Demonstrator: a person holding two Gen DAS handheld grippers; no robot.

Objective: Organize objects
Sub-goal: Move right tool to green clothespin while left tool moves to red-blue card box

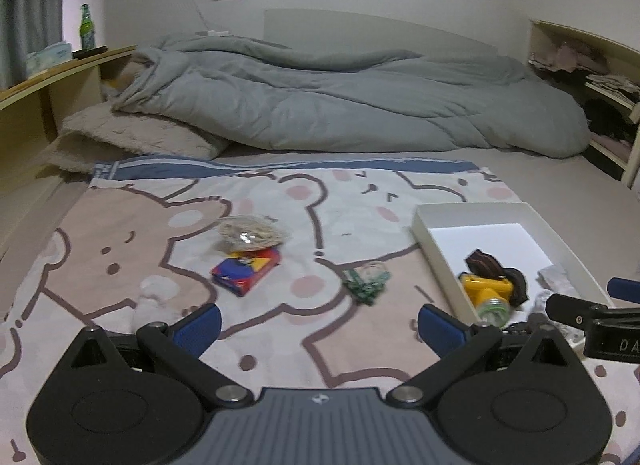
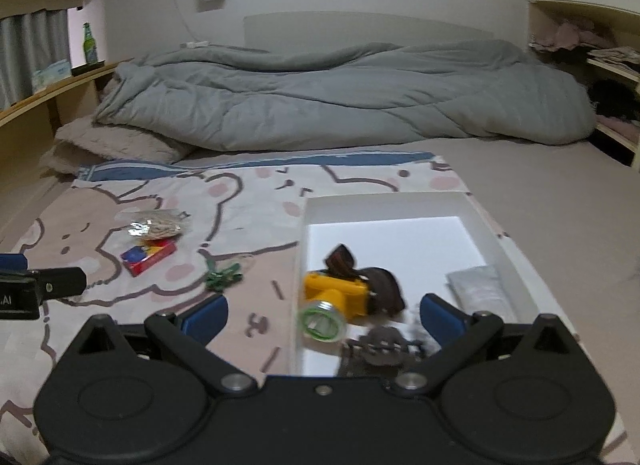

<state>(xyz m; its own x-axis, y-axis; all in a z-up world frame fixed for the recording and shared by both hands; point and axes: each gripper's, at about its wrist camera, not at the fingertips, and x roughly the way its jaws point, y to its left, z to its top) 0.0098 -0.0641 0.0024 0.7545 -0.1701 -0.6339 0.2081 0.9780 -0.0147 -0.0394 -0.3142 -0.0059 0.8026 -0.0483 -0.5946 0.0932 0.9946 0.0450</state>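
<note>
Fingers of both grippers are spread wide, gripping nothing. Ahead of the left gripper (image 1: 319, 326) lie a red-blue box (image 1: 245, 270) and green clips (image 1: 365, 283); the headlamp (image 2: 334, 297), in the tray (image 2: 384, 201), sits between the right gripper's (image 2: 323, 319) fingers, untouched.

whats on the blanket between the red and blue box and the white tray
A small green tangled bundle lies between the red and blue box and the white tray, clearest in the left wrist view.

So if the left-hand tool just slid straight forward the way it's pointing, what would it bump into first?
Probably the small green plastic bits lying on the bear-print blanket, slightly right of centre. The open fingers hold nothing. The red-and-blue card box sits left of that line. Depth is hard to judge.
</note>
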